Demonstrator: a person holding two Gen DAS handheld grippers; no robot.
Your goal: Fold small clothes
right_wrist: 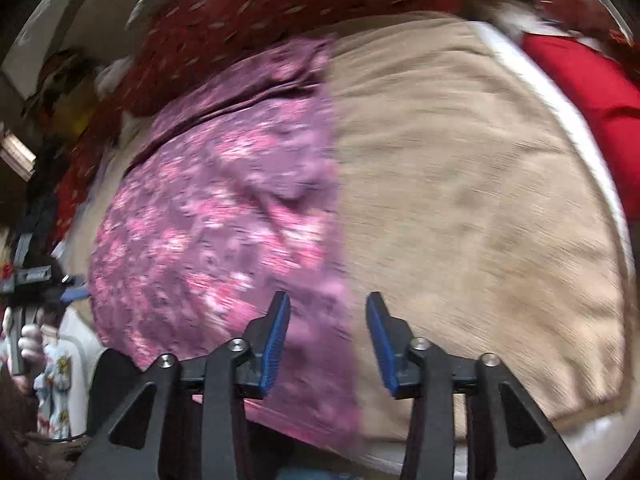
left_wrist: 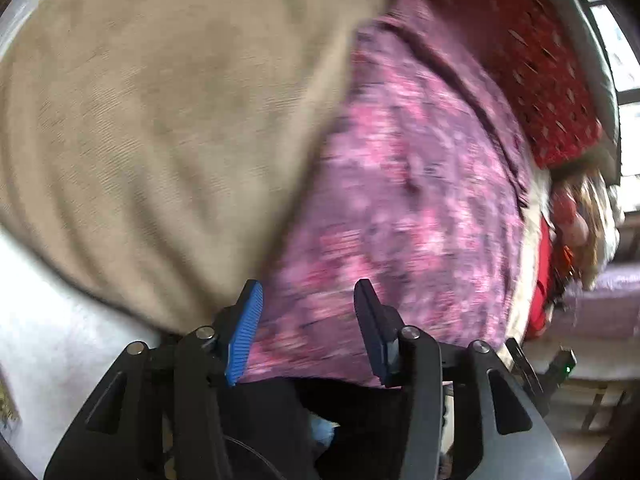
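Both views are motion-blurred, so we log only what holds up. The left gripper has its fingers spread apart with nothing between them, hovering over the near edge of the pink floral garment. The right gripper is likewise spread wide and empty, over the seam where that floral garment meets the beige cloth; whether it touches the fabric we cannot tell.

The floral garment lies flat on the bed, touching the beige cloth side by side; in the right wrist view its edge seems to overlap the beige one. Both sit on a white sheet, seen bare at the near left corner in the left wrist view and as a strip along the far right edge in the right wrist view.

Around: a dark red patterned cloth lies along the far edge just beyond the floral garment, also seen in the right wrist view. A bright red item sits at the far right corner, just beyond the white strip. In the right wrist view the person's hand holds the other gripper's handle at the left edge of the frame. Clutter at the far left is too blurred to name. Nothing lies on top of the floral garment.
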